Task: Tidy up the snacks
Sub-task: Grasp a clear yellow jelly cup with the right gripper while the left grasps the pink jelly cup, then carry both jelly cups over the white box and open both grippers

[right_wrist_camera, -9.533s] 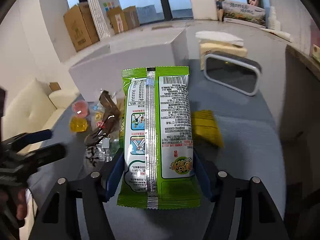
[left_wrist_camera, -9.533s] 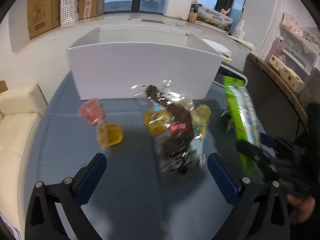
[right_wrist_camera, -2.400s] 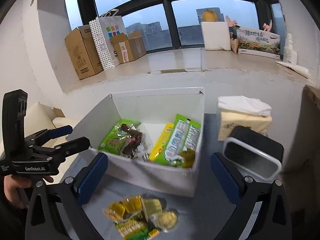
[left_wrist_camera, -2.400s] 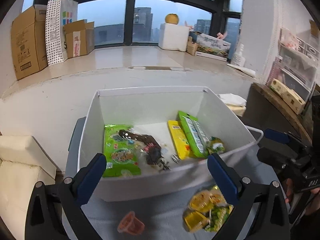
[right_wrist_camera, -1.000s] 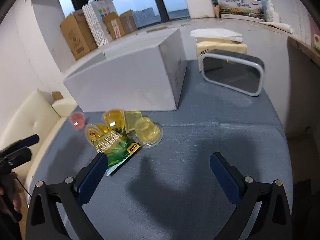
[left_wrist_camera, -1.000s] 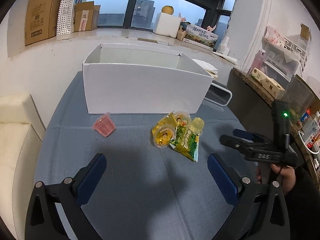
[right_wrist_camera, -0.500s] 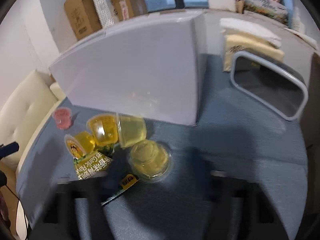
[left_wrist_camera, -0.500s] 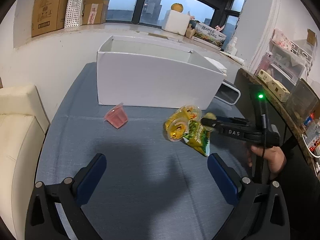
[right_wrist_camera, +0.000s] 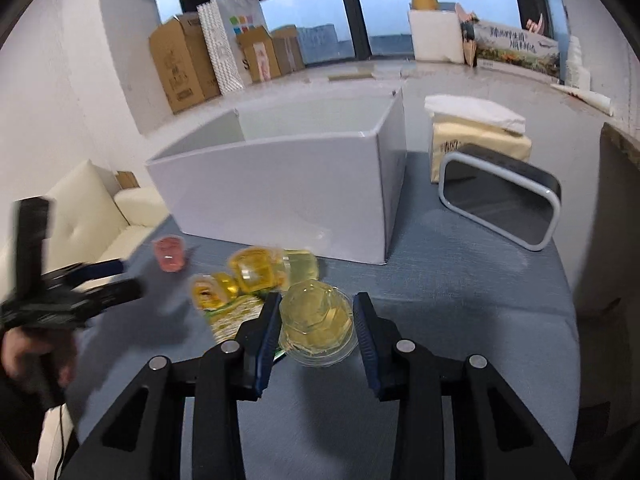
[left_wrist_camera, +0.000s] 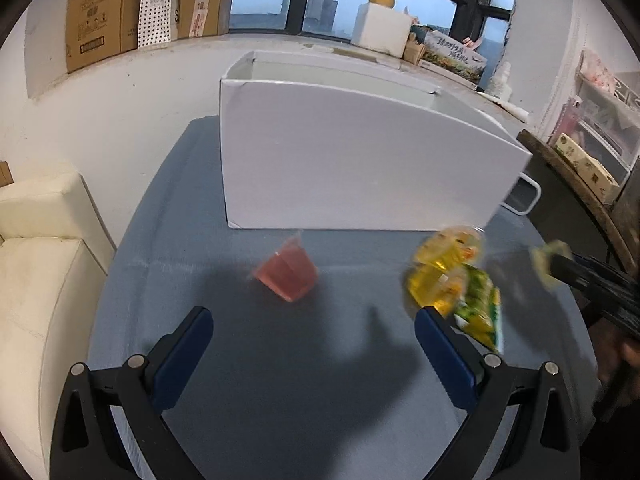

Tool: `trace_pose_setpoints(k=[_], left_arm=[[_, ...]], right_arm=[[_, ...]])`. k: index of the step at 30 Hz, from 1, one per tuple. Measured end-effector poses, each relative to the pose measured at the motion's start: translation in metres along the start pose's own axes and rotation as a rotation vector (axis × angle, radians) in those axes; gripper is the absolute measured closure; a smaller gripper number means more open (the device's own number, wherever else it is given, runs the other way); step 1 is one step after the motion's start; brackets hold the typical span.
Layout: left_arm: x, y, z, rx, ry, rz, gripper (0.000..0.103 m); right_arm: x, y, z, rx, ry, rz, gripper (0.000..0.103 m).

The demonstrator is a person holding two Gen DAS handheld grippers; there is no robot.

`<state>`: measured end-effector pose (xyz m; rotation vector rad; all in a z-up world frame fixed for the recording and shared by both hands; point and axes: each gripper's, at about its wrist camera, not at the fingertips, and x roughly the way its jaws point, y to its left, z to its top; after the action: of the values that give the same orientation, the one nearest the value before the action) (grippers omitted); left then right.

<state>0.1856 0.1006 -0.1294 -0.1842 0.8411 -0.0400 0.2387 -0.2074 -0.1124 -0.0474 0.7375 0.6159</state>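
Note:
A pink jelly cup (left_wrist_camera: 288, 276) lies tipped on the blue-grey tablecloth, just ahead of my open left gripper (left_wrist_camera: 310, 320) and in line with the gap between its fingers. My right gripper (right_wrist_camera: 316, 322) is shut on a pale yellow jelly cup (right_wrist_camera: 316, 320), raised a little off the cloth. In the left wrist view that cup (left_wrist_camera: 545, 260) shows at the right gripper's tips. A pile of yellow jelly cups (left_wrist_camera: 440, 268) and a green packet (left_wrist_camera: 480, 308) lies in front of the white box (left_wrist_camera: 360, 160). The box's contents are hidden.
A white-rimmed dark tray (right_wrist_camera: 500, 208) and a tissue pack (right_wrist_camera: 476, 136) stand to the right of the box. A cream sofa (left_wrist_camera: 40, 248) borders the table on the left. A dark wooden shelf (left_wrist_camera: 580, 184) stands on the right. Cardboard boxes (left_wrist_camera: 100, 12) line the window ledge.
My right gripper closed on the pale yellow jelly cup and drew it away from the pile. My left gripper came lower and closer to the pink cup.

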Motion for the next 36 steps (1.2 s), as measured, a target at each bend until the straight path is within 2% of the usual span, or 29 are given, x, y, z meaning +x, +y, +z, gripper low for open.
trace_pose_setpoints(k=[7, 9, 10, 11, 13, 14, 18, 29, 36], left_arm=[[0.029, 0.007, 0.015, 0.034, 0.029, 0.046, 0.000], [0.035, 0.009, 0.017, 0.025, 0.035, 0.034, 0.003], [0.039, 0.011, 0.018, 0.020, 0.041, 0.028, 0.007], [0.042, 0.012, 0.019, 0.016, 0.049, 0.027, 0.021], [0.044, 0.012, 0.020, 0.028, 0.051, 0.037, 0.037], [0.044, 0.012, 0.020, 0.031, 0.055, 0.039, 0.052], [0.039, 0.012, 0.020, 0.037, 0.052, 0.010, 0.053], [-0.043, -0.017, 0.021, 0.092, -0.124, -0.079, 0.053], [-0.085, -0.036, 0.053, 0.144, -0.210, -0.112, 0.053]], right_arm=[[-0.028, 0.014, -0.007, 0.008, -0.034, 0.020, 0.063], [-0.030, 0.016, -0.008, 0.004, -0.034, 0.023, 0.063], [-0.030, 0.017, -0.008, 0.004, -0.033, 0.026, 0.063], [-0.031, 0.018, -0.008, 0.005, -0.033, 0.032, 0.063], [-0.031, 0.020, -0.009, -0.001, -0.032, 0.037, 0.063], [-0.031, 0.021, -0.010, -0.004, -0.029, 0.039, 0.063], [-0.030, 0.025, -0.011, -0.007, -0.027, 0.048, 0.063], [-0.036, 0.044, -0.002, -0.030, -0.059, 0.081, 0.063], [-0.044, 0.052, 0.030, -0.060, -0.110, 0.086, 0.063]])
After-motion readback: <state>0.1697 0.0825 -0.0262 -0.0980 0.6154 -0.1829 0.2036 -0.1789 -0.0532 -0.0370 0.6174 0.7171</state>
